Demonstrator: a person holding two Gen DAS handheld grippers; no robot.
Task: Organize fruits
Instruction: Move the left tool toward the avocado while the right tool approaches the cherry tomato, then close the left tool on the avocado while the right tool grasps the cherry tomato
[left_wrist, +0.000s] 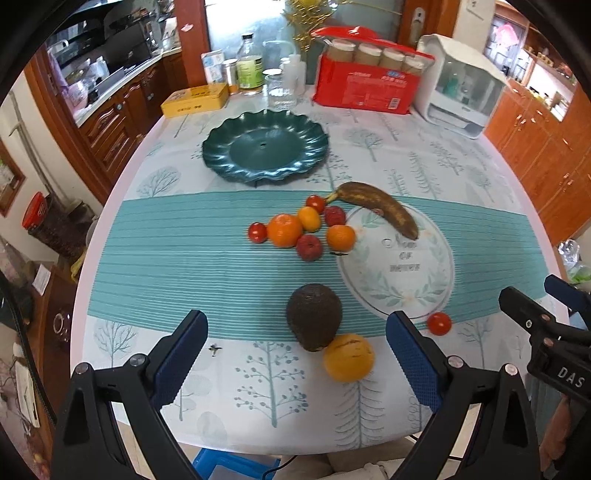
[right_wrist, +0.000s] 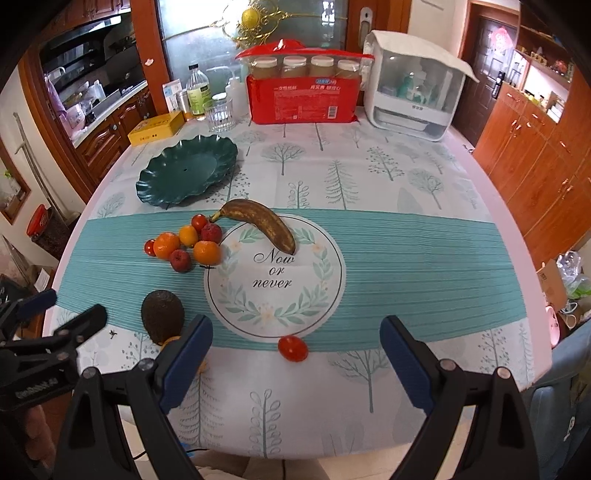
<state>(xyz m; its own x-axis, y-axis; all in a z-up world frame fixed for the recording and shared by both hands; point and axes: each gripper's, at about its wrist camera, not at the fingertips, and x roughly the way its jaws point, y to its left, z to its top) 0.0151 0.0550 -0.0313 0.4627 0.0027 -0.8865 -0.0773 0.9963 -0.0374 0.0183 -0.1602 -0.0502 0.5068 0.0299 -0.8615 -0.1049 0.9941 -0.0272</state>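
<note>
Fruit lies loose on the surface; the plate, upper centre, is bare. Both tools, left and right, are spread, holding nothing. Take the avocado gently first.

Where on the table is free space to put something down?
Free: the green plate, and the cloth right of the banana up to the white box. Crowded: the fruit cluster by the orange, and around the avocado.

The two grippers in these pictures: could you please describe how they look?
Both are alike: the left gripper and the right gripper have black angular plastic frames with round silver bolts, and each finger carries a dark blue textured pad. Seen from the side, the right gripper's black body bears white letters "DAS". No sleeves show clearly.
</note>
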